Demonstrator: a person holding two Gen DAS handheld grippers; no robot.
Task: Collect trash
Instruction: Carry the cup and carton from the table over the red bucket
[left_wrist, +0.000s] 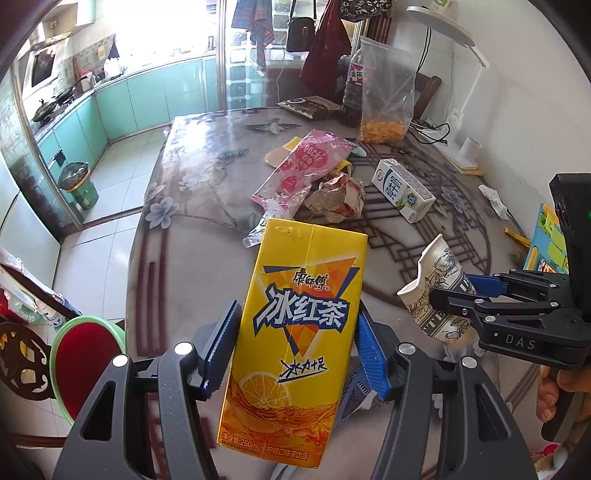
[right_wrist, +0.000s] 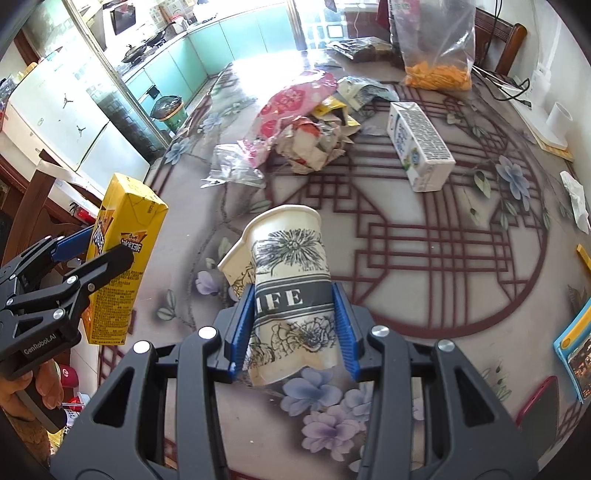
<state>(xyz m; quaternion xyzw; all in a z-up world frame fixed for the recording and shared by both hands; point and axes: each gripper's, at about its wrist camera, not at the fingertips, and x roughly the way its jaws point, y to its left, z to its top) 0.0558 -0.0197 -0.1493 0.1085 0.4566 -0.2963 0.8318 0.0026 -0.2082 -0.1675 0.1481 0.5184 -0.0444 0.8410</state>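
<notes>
Above the bench (right_wrist: 461, 206) both tongs carry trash; the left tongs (left_wrist: 295, 343) are clamped on a yellow carton (left_wrist: 295, 332), pads pressing its two narrow sides, and the right tongs (right_wrist: 295, 325) are closed on a crushed cup (right_wrist: 291, 284), squeezing its lower half; both loads hang clear of the bench top, the carton to the left of the cup.

Judged from this, the step in hand is the carry to a bin; a bin (left_wrist: 78, 184) stands on the kitchen floor well apart from the bench, though whether it is the goal I cannot tell; keep both grips firm and the loads tilted little, since either may hold dregs; move the two hands in parallel so carton and cup do not knock.

The carton is a glossy, stiff rectangular box with sharp folds; it should hold its shape under the pads; the cup is thin printed paper, its rim bent and its wall creased, so it gives and could slip if squeezed less.

Left on the bench: a pink wrapper (left_wrist: 303, 170), crumpled paper (left_wrist: 336, 199), clear film (right_wrist: 232, 166) and a white carton (right_wrist: 419, 147) lying on its side; these still wait for collection.
</notes>
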